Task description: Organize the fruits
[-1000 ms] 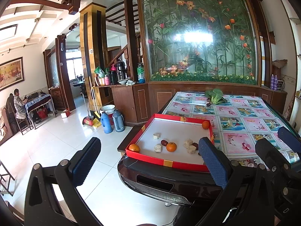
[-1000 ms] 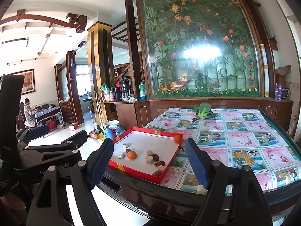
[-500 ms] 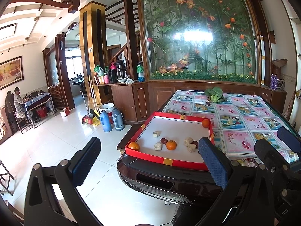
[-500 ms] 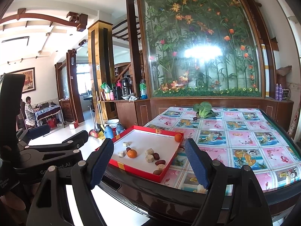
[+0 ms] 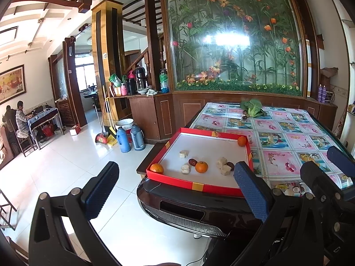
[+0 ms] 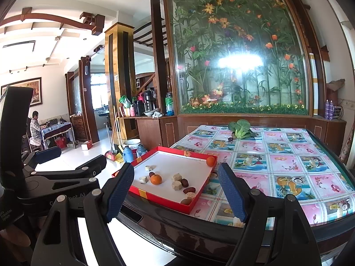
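Oranges [image 5: 201, 167] lie in the red tray [image 5: 195, 185], well ahead of my wide-open, empty left gripper [image 5: 175, 190] and right gripper [image 6: 176, 194].

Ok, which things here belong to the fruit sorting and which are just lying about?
Job: red tray; three oranges; dark red dates; pale cubes; both grippers, jaws open.
Lying about: leafy greens; blue flasks; broom.

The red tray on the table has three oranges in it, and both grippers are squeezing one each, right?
Not quite. The red tray does hold three oranges: one in the near left corner, one in the middle, one in the far corner. But the left gripper and right gripper are open and hold nothing, as both wrist views show.
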